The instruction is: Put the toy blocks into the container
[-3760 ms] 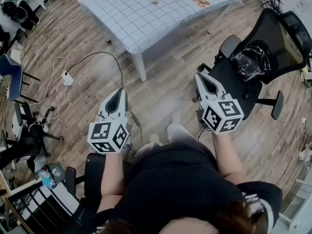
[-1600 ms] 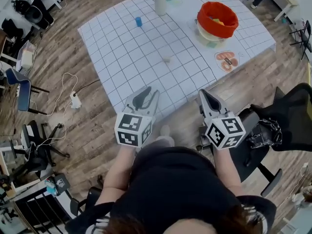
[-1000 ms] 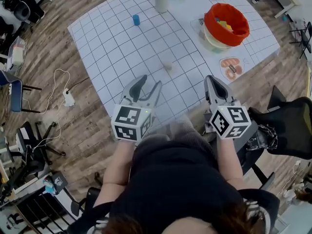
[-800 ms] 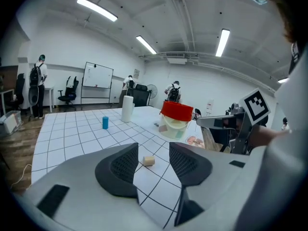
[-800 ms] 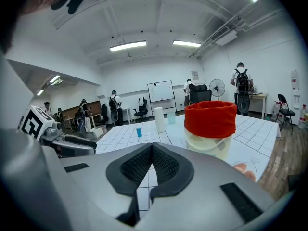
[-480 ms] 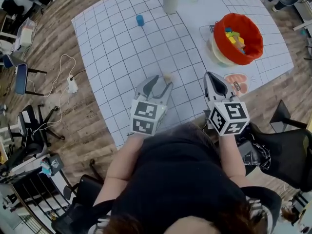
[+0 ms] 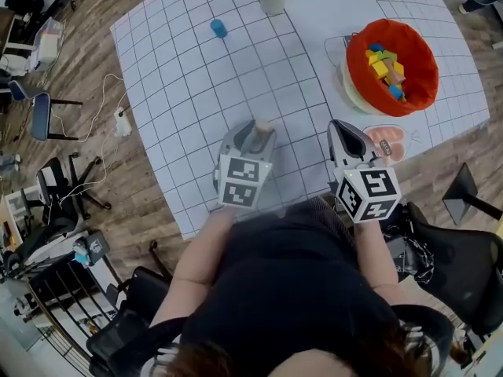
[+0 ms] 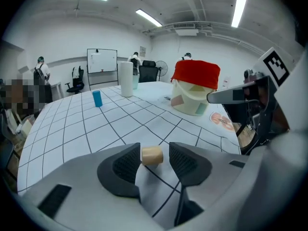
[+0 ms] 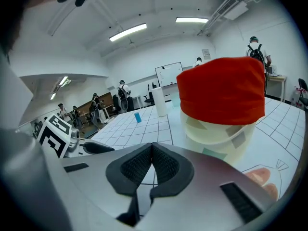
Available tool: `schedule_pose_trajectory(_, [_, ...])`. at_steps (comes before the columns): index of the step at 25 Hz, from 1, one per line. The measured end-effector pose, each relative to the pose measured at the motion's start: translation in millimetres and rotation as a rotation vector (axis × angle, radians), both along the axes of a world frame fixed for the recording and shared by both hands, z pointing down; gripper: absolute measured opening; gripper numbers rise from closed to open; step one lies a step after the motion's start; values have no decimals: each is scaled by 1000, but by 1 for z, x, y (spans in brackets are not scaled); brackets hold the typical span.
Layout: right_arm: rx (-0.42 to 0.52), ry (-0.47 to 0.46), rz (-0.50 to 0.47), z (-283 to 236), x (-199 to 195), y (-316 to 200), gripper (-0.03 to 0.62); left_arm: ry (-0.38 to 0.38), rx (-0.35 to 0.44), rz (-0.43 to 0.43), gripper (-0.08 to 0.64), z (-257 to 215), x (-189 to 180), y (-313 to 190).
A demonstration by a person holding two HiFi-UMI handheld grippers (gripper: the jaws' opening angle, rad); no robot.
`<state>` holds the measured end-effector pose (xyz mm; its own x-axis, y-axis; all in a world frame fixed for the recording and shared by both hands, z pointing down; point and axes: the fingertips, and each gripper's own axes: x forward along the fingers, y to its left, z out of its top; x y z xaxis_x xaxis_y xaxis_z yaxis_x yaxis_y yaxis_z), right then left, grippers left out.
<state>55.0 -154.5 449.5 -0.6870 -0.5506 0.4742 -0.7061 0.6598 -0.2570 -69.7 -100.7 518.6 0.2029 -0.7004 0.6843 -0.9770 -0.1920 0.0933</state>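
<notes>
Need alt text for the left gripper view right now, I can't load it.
A tan wooden block lies on the gridded table between the left gripper's open jaws, not yet clamped. Farther off stand a blue block and the red-lined container.

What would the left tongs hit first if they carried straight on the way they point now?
The tan cylinder block, lying on the gridded table right between the tips of the open left tongs. Past it, the tabletop looks free, though depth is unclear.
</notes>
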Motion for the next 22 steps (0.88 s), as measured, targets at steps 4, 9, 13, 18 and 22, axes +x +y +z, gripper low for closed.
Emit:
schedule_pose_trajectory(4, [-21,-6,-1,9,1,-4,15,-25,-31,1,199,10,1,-3])
schedule_pose_trajectory(9, [-35,-19,-7,14,0,-4,15,-59,-56,-1,160,19,-2,-2])
schedule_pose_trajectory(13, [-34,-21,-1,14,1,-2,15,-51,-41,14,156,10,-1,-6])
schedule_pose_trajectory(18, [-14,-26,2,7,4,0,15,-34,10,52,155,-16,6,-14])
schedule_pose_trajectory(22, [20,-24,-6,-5,9,2,15,-30,75,126,155,-50,18,-27])
